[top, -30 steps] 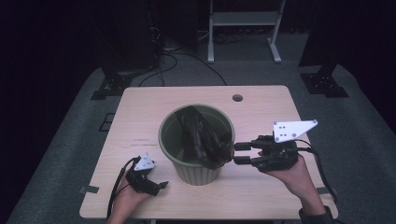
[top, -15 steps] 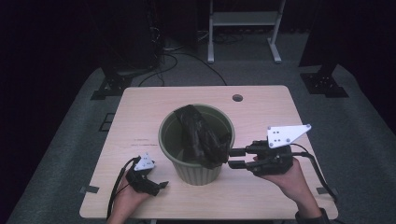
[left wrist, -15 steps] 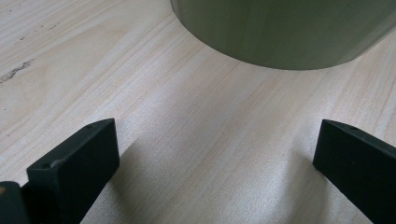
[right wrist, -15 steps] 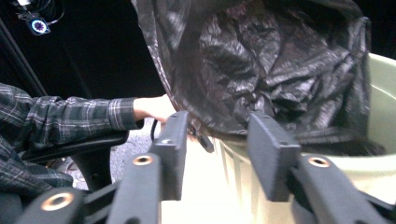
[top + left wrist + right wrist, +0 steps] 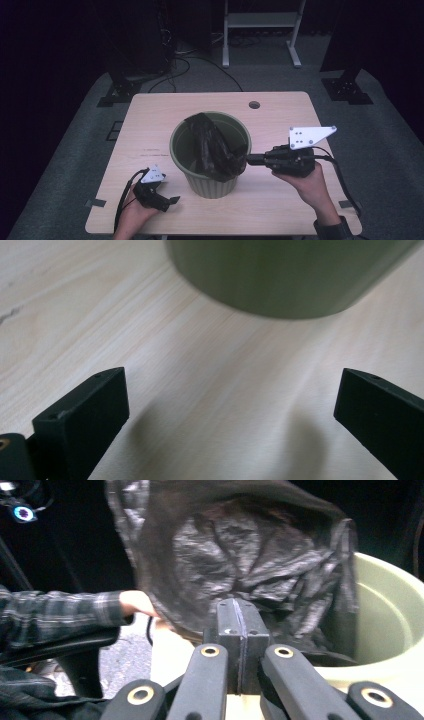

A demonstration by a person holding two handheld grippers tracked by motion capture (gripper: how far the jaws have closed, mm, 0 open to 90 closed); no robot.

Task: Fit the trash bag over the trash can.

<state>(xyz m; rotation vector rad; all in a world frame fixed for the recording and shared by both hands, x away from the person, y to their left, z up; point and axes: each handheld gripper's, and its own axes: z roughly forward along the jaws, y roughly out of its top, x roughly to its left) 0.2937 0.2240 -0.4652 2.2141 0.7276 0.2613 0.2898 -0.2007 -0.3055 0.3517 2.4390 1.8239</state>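
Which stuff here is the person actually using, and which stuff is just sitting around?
In use:
- green bin
- black bag, draped in the bin and over its rim
- right tongs, just closed, pinching the bag at the rim
- left tongs, open, resting on the table

Just sitting around:
- white stand
- floor cables
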